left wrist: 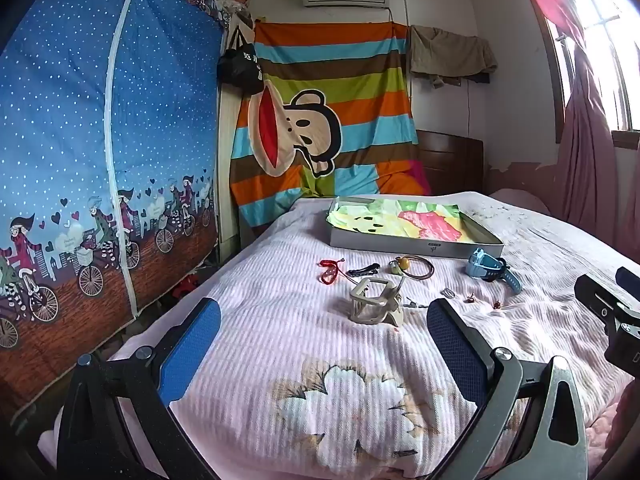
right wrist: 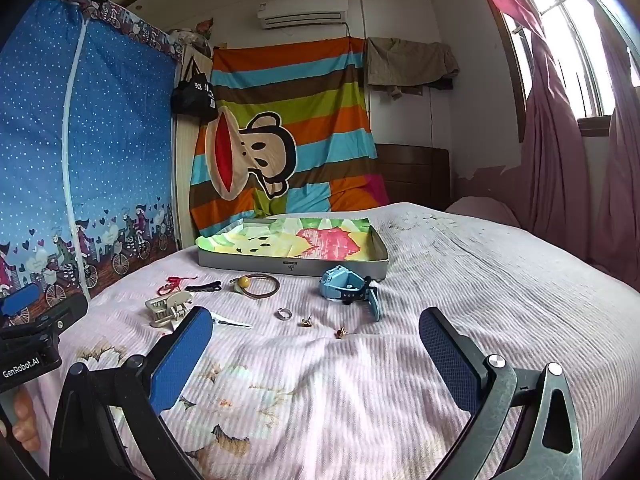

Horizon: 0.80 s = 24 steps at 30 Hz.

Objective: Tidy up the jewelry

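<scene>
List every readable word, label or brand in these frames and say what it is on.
"GenRobot.AI": on the left hand-held gripper body, seen in the right wrist view.
White characters on the black bag: too blurred to read.
Small label on the tray front wall: too small to read.
Air conditioner sticker: unreadable.

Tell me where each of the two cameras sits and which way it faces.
Left wrist: on the left gripper, low over the pink bedspread, facing the beige plastic claw clip and grey shallow tray; its open blue-padded fingers show, plus part of the right gripper at the right edge.
Right wrist: on the right gripper, facing the small silver ring and light blue watch; its open fingers show, plus the left gripper and fingertips of a hand at the left edge.
Shared: bedspread, tray, clip, watch, brown hair tie.
</scene>
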Motion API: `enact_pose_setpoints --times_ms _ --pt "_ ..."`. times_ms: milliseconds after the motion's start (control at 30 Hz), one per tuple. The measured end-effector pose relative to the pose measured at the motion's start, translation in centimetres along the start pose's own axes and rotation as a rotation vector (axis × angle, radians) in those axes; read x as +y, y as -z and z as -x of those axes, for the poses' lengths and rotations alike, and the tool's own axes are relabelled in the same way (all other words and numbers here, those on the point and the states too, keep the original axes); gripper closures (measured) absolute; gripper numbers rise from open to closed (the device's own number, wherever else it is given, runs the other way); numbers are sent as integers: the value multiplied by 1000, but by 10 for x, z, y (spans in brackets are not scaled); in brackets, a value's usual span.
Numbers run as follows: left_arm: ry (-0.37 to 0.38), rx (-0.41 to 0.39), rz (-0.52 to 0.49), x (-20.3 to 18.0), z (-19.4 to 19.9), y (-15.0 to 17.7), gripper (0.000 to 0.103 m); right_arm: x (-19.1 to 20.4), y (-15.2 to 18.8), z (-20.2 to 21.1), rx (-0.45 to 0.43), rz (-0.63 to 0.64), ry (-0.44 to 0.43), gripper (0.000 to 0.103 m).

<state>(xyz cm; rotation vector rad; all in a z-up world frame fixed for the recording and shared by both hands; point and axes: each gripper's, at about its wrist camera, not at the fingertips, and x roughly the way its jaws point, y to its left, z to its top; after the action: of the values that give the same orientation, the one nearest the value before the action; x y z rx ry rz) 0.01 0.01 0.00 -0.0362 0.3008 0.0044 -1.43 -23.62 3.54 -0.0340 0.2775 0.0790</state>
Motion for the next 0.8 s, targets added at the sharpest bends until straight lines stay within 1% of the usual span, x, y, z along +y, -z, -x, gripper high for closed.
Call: enact_pose_setpoints --times_ms 400,500,800 --pt "-1 -9 5 0 0 0 2 0 0 1 -3 -7 -2 0" --pt "1 -10 8 8 6 -3 2 0 0 1 -3 -7 -1 0" --pt "-4 -15 6 6 7 -2 2 0 0 1 -2 -8 -3 0"
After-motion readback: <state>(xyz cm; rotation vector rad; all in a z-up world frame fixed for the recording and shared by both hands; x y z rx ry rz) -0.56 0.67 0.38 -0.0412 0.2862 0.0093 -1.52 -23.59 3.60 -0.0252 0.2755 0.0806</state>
